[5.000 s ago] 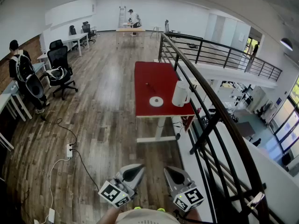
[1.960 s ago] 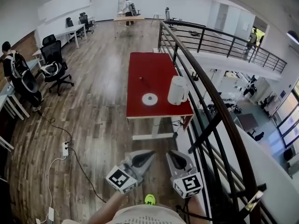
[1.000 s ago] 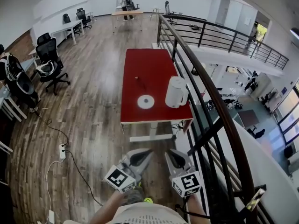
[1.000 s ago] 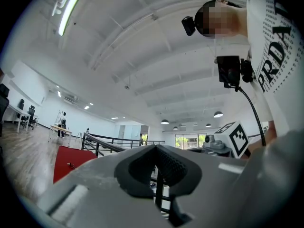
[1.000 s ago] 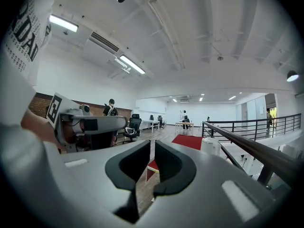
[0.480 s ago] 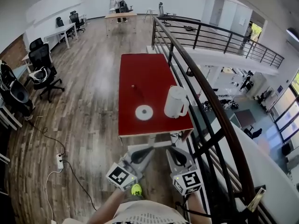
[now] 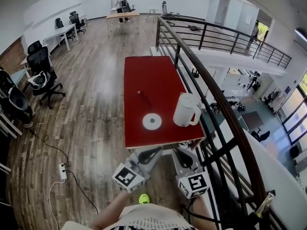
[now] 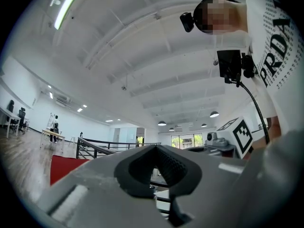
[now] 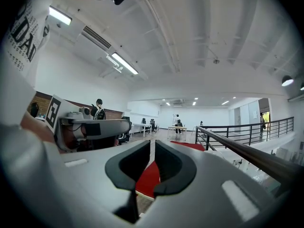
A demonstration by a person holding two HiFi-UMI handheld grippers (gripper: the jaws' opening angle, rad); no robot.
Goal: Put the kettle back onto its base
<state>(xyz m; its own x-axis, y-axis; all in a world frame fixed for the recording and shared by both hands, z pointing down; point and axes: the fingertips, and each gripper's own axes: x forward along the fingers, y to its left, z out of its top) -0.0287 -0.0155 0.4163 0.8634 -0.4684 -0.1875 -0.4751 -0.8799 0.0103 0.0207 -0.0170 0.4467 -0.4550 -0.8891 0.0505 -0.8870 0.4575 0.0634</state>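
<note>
**Kettle off its base**

The white plastic kettle (image 7: 186, 110) stands upright on the red rectangular surface (image 7: 148, 75), just right of the round white base (image 7: 152, 121). Your left tongs (image 7: 154, 152) are closed and empty. Your right tongs (image 7: 180, 154) stand a narrow slit apart, empty.

Open-plan office, likely on a mezzanine: desks (image 7: 60, 31), swivel chairs (image 7: 41, 75), black railing (image 7: 211, 87).

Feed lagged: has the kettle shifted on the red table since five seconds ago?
No. The kettle still stands right of its base, apart from it, near the red table's right edge.
</note>
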